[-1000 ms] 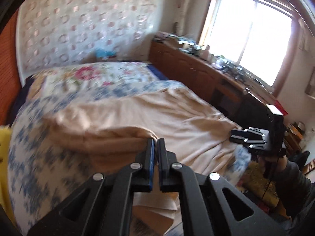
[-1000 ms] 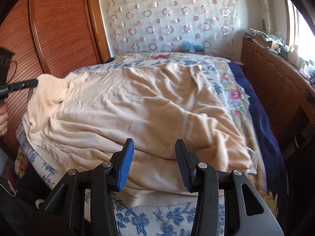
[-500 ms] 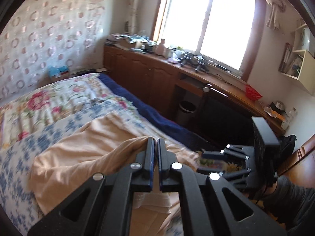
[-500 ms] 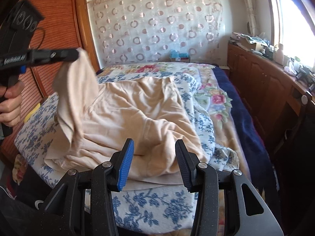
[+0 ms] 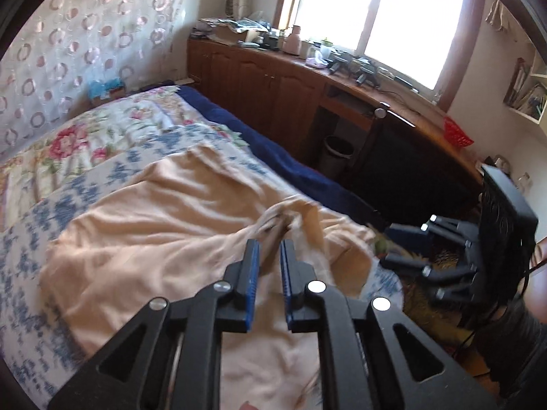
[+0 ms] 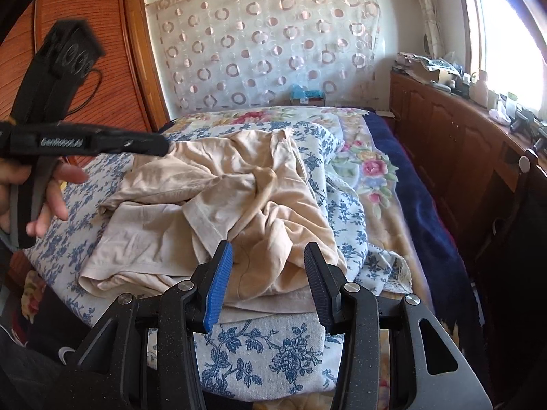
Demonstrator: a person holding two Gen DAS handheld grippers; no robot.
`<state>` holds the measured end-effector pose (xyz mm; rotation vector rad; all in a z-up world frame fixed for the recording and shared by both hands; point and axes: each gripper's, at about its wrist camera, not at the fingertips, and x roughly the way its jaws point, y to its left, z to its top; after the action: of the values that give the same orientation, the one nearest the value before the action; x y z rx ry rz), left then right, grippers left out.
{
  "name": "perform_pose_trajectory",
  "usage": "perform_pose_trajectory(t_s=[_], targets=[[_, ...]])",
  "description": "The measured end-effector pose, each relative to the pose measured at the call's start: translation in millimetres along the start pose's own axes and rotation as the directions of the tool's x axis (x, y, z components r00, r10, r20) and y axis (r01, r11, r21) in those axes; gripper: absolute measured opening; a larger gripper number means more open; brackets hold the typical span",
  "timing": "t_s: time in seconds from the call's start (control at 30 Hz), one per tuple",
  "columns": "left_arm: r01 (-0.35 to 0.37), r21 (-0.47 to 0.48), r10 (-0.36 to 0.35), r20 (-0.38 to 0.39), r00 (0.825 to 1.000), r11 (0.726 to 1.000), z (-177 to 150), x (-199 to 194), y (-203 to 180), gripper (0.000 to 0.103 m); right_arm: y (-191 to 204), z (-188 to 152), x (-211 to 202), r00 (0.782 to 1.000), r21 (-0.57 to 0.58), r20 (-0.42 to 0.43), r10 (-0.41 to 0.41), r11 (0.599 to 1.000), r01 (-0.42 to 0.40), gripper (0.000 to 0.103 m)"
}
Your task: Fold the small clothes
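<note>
Soft, creased beige cloth garment [image 6: 259,212], printed cotton-looking bedspread [image 6: 266,352], glossy wooden cabinets [image 5: 259,89].

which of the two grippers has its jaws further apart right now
The right gripper: a wide gap, nothing between its pads. The left gripper shows only a narrow slit, just opening off the beige garment.

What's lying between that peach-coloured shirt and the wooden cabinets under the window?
In the left wrist view, past the peach shirt come the blue-flowered sheet, then a dark blue blanket along the bed's edge, then a floor gap before the wooden cabinets.
</note>
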<state>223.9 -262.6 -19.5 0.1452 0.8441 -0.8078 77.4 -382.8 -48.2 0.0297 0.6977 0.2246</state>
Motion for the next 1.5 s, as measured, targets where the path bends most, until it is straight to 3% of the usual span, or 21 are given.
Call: perform_pose_trajectory(t_s=[0.3,0.53,0.77,0.93,1.1,1.5], targets=[[-0.133,-0.076,0.136,0.028,0.99,0.988,-62.2,-68.3,72.1,0.01,21.1,31.0,19.1,1.0,-0.075,0.004,0.021,0.997,-0.021,0.044],[-0.231,-0.188,0.241,0.035,0.97,0.955,-121.1,-111.5,122.4,0.01,76.3,65.6,59.3,0.993,-0.158,-0.027,0.115,0.98,-0.118,0.044],[-0.269,-0.242,0.288,0.046,0.957,0.932,-155.8,-134.9,135.6,0.01,146.5,82.1,109.1,0.972,-0.257,-0.109,0.208,0.939,-0.23,0.044],[-0.279,-0.253,0.301,0.055,0.952,0.927,-168.7,-146.9,133.3,0.01,197.1,80.3,141.4,0.947,-0.323,-0.198,0.252,0.895,-0.306,0.044],[-0.281,-0.256,0.308,0.074,0.948,0.925,-173.1,-157.2,130.3,0.01,221.3,72.8,168.6,0.927,-0.342,-0.282,0.246,0.877,-0.337,0.044],[-0.28,-0.27,0.314,0.091,0.945,0.921,-177.4,-165.1,132.7,0.01,251.9,55.9,189.0,0.913,-0.43,-0.357,0.197,0.833,-0.348,0.044]])
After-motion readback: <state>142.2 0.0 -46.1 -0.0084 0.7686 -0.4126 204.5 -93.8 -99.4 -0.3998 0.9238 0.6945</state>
